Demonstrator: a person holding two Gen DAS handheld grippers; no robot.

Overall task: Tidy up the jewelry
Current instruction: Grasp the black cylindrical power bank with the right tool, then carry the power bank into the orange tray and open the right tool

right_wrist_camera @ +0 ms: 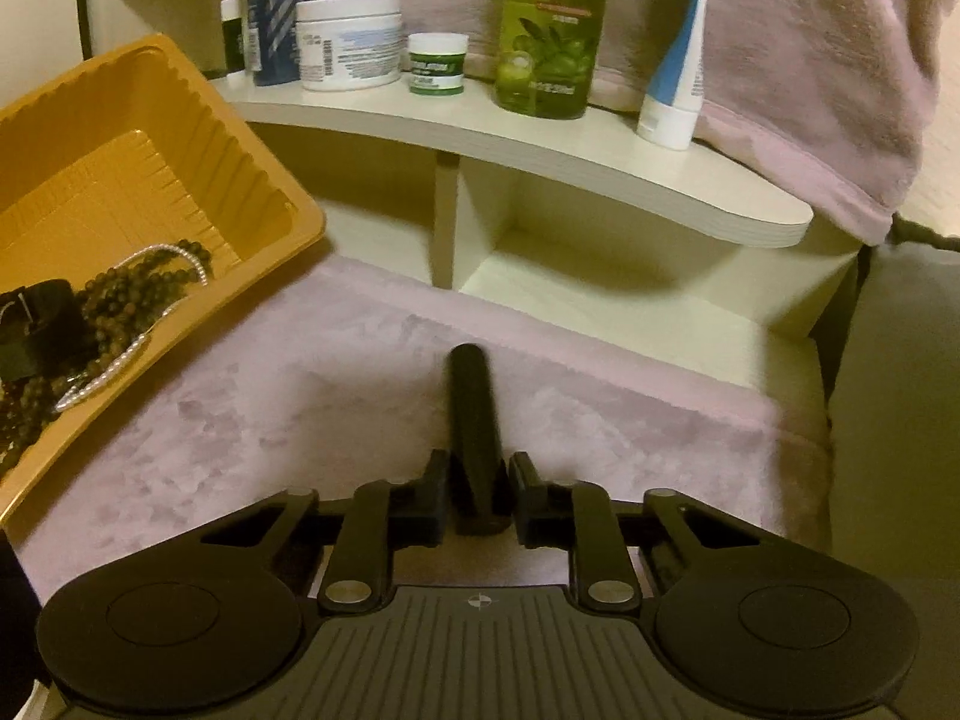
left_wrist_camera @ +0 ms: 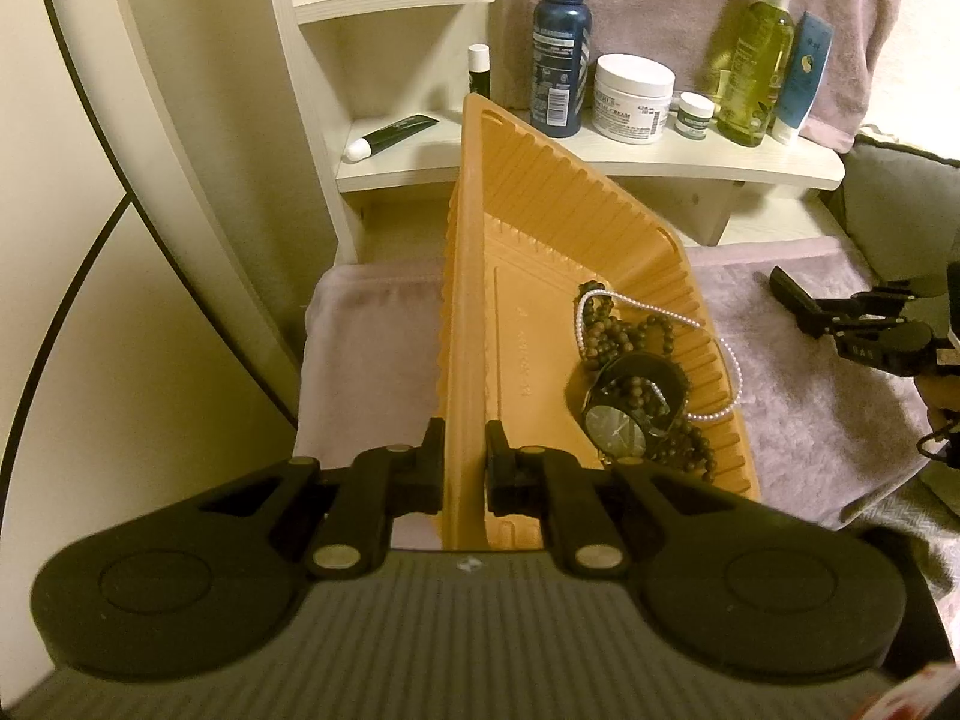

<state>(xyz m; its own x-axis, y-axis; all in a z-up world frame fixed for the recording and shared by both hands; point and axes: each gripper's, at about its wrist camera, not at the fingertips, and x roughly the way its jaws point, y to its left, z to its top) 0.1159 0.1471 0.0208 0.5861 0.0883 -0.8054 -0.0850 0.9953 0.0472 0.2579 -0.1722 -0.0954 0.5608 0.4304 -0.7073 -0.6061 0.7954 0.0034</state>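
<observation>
The near rim of the orange tray [left_wrist_camera: 474,276] is pinched between the jaws of the left gripper [left_wrist_camera: 465,468], and the tray is tilted above the pink towel [left_wrist_camera: 372,348]. Piled at its lower side are a brown bead strand [left_wrist_camera: 618,342], a pearl strand [left_wrist_camera: 714,336] — draped over the wall — and a black watch [left_wrist_camera: 624,420]. Further right, a black cylinder [right_wrist_camera: 474,420] is clamped upright in the right gripper [right_wrist_camera: 477,498].
</observation>
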